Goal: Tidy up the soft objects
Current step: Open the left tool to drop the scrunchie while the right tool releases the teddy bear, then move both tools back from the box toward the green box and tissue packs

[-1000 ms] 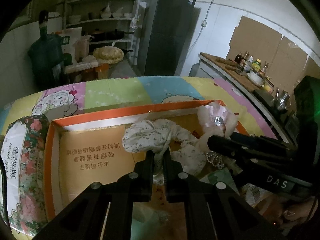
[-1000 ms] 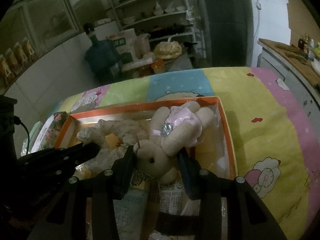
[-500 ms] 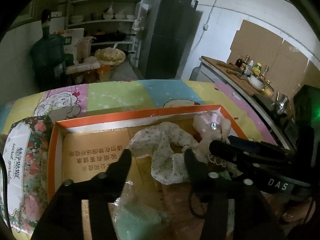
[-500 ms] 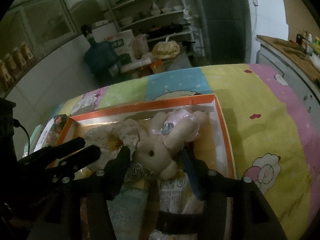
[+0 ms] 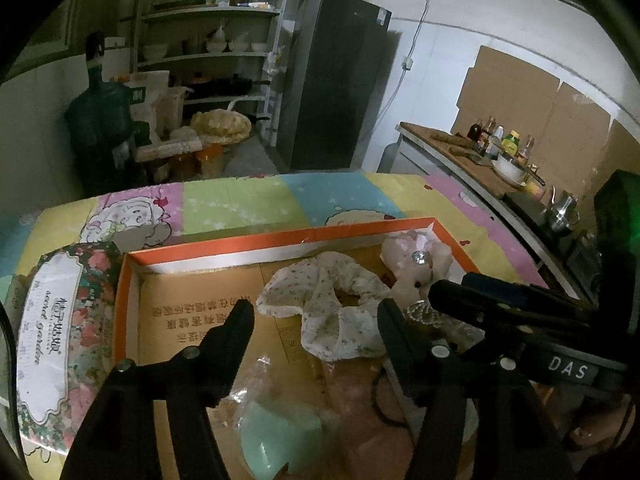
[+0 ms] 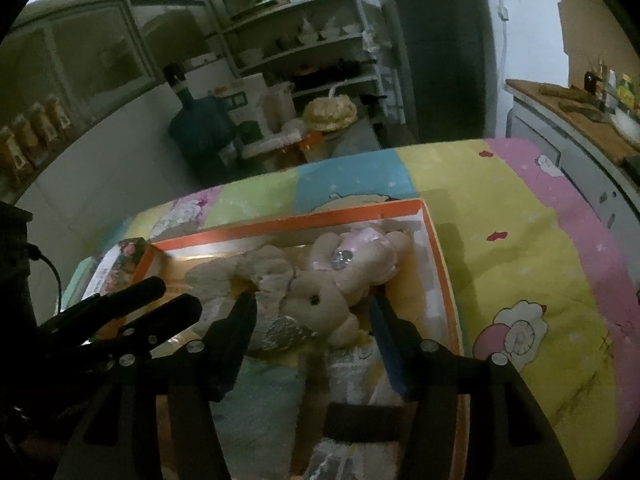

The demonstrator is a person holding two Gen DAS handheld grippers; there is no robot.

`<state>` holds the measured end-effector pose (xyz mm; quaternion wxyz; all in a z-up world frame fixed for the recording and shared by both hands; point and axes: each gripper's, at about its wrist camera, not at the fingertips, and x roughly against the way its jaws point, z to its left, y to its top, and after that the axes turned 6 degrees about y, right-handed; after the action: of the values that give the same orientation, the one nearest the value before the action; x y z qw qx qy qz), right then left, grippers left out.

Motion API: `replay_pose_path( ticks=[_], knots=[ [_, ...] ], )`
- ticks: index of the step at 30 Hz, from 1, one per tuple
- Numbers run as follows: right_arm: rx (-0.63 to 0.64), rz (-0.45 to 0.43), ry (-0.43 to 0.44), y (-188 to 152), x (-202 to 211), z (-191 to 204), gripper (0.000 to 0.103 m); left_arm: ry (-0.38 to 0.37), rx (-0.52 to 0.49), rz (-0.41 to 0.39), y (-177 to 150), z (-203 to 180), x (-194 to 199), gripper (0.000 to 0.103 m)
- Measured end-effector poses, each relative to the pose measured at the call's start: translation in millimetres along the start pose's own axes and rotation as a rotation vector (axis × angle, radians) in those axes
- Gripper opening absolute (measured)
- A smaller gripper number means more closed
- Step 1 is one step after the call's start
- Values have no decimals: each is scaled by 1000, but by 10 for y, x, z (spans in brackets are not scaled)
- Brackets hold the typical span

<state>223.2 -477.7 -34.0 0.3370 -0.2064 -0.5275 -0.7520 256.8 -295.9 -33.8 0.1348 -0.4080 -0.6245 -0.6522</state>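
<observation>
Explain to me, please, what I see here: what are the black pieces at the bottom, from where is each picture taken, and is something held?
No robot is here. A person holds a hand tool with a two-finger claw in each hand, and a wide-angle camera on each tool looks forward along its fingers. One picture comes from the left claw, the other from the right claw; each also sees the other tool at its side.

A table under a colourful cartoon cloth carries an orange-rimmed cardboard box. In the box lie a floral fabric scrunchie and a plush bunny with a pink bow. A flowered tissue pack lies beside the box.

Nothing is held now. Both claws have just been opening: the scrunchie lies between the left fingers, the bunny between the right ones, and the pads do not press on them.
</observation>
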Motion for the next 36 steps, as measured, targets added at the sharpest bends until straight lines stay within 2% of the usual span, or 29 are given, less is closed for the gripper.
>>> replay_pose_path(
  ticks=[2, 7, 19, 28, 36],
  knots=[
    [4, -9, -1, -13, 36, 41, 60, -2, -4, -12, -2, 0, 40, 66],
    [1, -31, -6, -46, 119, 89, 70, -4, -2, -35, -6, 29, 141, 69],
    [0, -93, -25, -126, 366, 282, 71, 8, -3, -96, -50, 139, 459, 69],
    [25, -147, -38, -223, 553, 566, 71, 37, -4, -166, -113, 287, 799, 69],
    [41, -180, -52, -332, 696, 820, 71, 31, 2, -197, -187, 411, 1031, 69]
  ],
)
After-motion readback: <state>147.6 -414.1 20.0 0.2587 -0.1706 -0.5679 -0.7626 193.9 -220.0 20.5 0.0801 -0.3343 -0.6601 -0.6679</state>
